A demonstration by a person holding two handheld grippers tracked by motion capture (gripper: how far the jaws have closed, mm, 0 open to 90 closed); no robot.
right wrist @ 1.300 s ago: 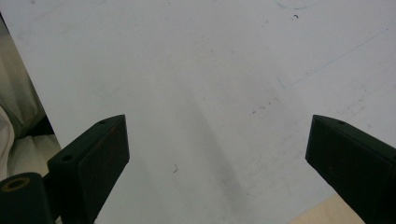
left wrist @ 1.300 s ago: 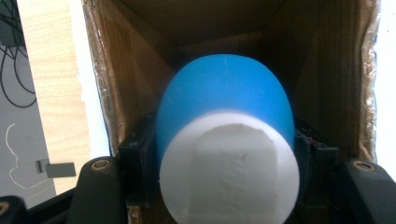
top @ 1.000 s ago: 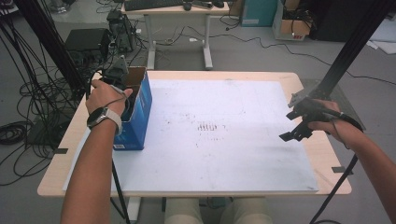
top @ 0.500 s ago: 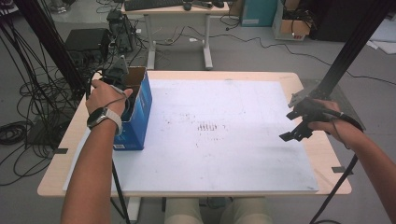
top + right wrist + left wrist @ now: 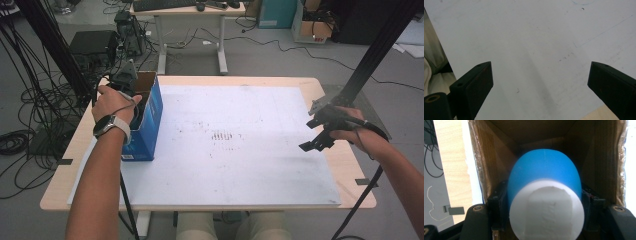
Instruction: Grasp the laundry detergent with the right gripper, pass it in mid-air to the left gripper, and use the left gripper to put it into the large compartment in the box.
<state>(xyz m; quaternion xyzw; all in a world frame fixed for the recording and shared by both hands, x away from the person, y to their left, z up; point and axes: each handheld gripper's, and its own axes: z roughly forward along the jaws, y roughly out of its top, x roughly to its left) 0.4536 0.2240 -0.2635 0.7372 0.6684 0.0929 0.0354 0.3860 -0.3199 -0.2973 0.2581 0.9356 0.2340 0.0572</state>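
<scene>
A blue box (image 5: 150, 125) with an open top stands at the left edge of the white board (image 5: 240, 165). My left gripper (image 5: 134, 97) reaches down into it. In the left gripper view the left gripper (image 5: 544, 195) is shut on a blue rounded object with a flat white end (image 5: 544, 170). That object sits inside the box's brown cardboard walls (image 5: 604, 157). My right gripper (image 5: 311, 127) hovers over the board's right side. Its jaws stand wide open with nothing between them, and under the right gripper (image 5: 540, 72) lies the bare white board (image 5: 536, 37).
The wooden table (image 5: 345, 165) shows around the board's edges. Black frame posts (image 5: 370, 55) rise at the right and far left. Cables and black equipment (image 5: 95, 45) lie on the floor at left, and a second desk (image 5: 190, 15) stands behind.
</scene>
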